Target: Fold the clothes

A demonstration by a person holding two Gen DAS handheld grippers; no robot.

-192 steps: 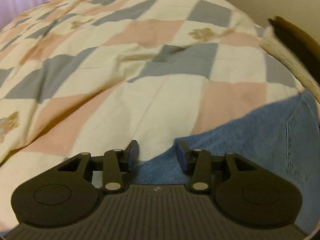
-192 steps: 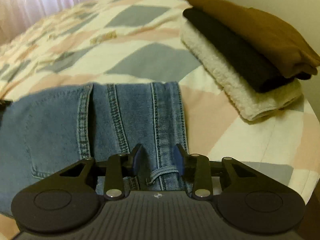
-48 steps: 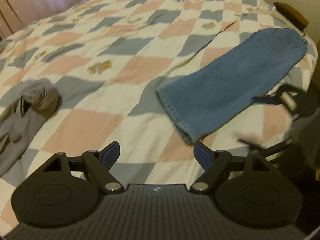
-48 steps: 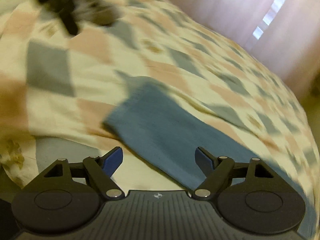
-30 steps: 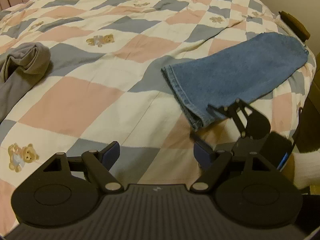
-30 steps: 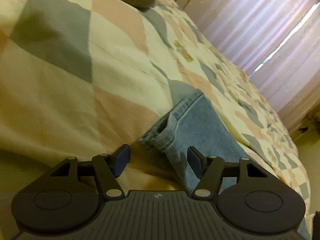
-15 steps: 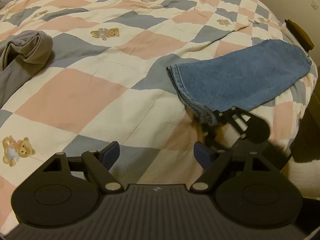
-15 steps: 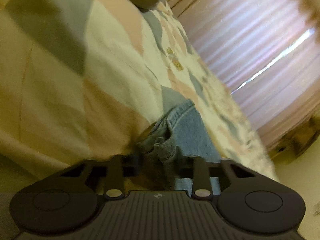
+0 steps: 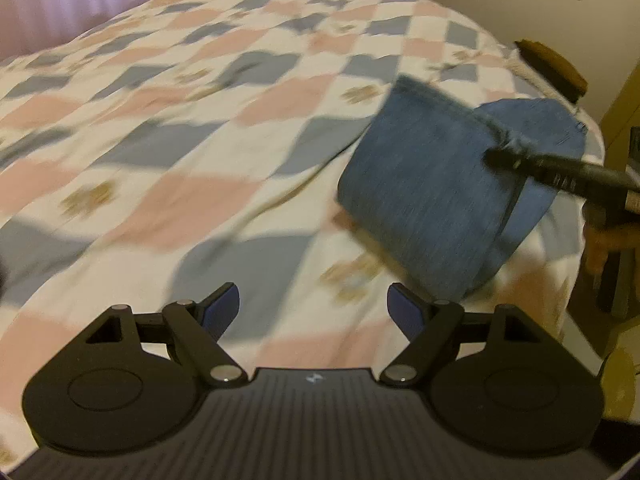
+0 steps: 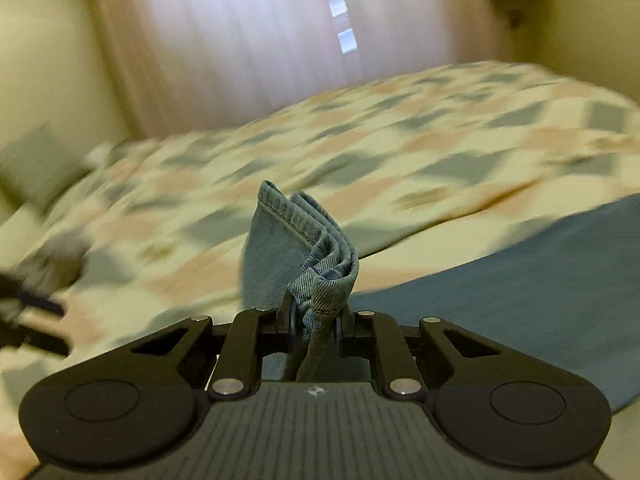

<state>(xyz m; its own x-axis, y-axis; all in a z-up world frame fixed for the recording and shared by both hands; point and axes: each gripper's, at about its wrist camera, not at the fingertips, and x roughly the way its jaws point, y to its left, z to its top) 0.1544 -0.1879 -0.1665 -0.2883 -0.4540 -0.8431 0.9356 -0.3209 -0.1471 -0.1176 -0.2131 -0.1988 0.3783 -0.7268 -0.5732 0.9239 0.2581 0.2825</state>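
Blue jeans (image 9: 432, 184) lie folded lengthwise on the checked bedspread (image 9: 200, 128) at the right of the left wrist view. My right gripper (image 10: 314, 314) is shut on the jeans' leg hems (image 10: 304, 248) and holds them lifted above the bed; the rest of the jeans (image 10: 540, 292) lies flat to the right. In the left wrist view the right gripper (image 9: 500, 156) shows as a dark arm carrying the hem end over the lower half of the jeans. My left gripper (image 9: 314, 304) is open and empty, above the bedspread, apart from the jeans.
A stack of folded clothes (image 9: 552, 64) sits at the bed's far right edge by the wall. Pink curtains (image 10: 240, 40) hang behind the bed. A grey garment (image 10: 56, 256) lies blurred at the left of the right wrist view.
My right gripper closed on the leg hems, lifted them and carried them over toward the waist end. My left gripper stayed open and swung its view to the right.
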